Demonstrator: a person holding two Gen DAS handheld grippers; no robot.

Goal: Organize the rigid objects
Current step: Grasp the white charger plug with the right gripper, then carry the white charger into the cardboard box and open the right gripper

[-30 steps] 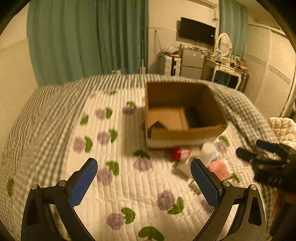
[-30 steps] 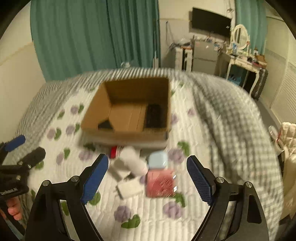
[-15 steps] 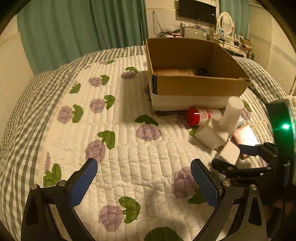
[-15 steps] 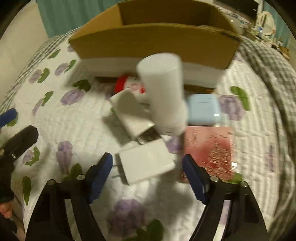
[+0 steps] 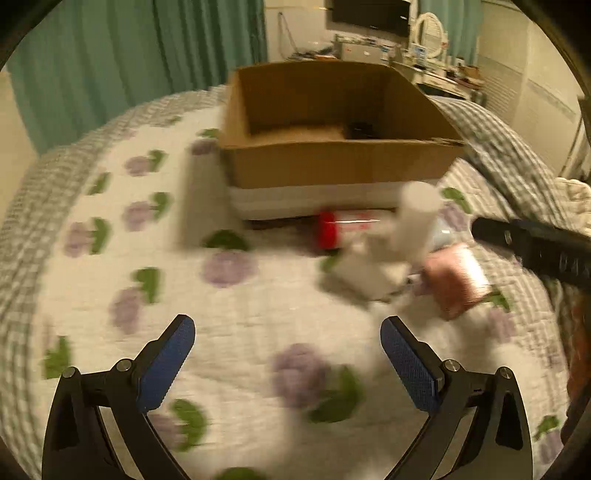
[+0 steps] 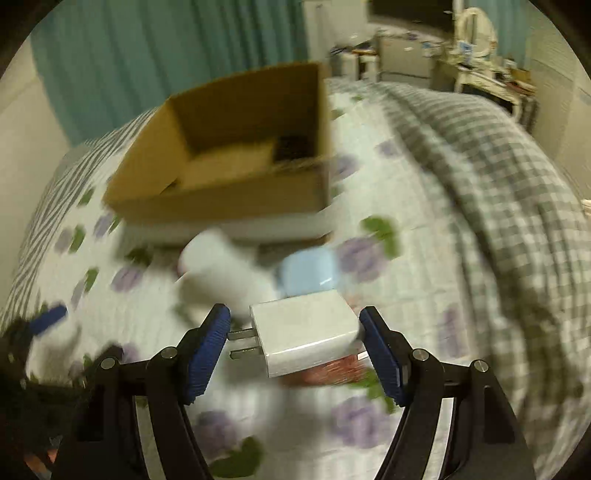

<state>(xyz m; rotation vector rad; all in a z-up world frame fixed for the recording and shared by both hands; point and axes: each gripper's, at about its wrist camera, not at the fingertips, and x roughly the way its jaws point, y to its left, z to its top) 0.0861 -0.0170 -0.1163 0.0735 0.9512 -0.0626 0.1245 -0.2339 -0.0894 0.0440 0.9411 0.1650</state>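
An open cardboard box [image 5: 343, 162] sits on the quilted bed, also in the right wrist view [image 6: 229, 192]. In front of it lie a red-capped bottle [image 5: 328, 230], a white cylinder [image 5: 415, 221], a pale blue case [image 6: 308, 271] and a pink box [image 5: 454, 284]. My right gripper [image 6: 293, 334] is shut on a white charger plug [image 6: 306, 338], its prongs pointing left, held above the pile. My left gripper [image 5: 288, 345] is open and empty over the quilt, left of the pile. The right gripper's black body [image 5: 535, 247] shows at the right of the left wrist view.
The bed has a white floral quilt [image 5: 147, 258] and a grey checked blanket [image 6: 480, 155] on the right. Green curtains [image 5: 129, 55] hang behind. A dresser and TV [image 5: 369, 14] stand at the back right. A dark item [image 5: 360, 129] lies inside the box.
My right gripper has closed on the white charger plug and lifted it off the quilt. The left gripper has shifted a little closer to the pile; both views are blurred by motion.
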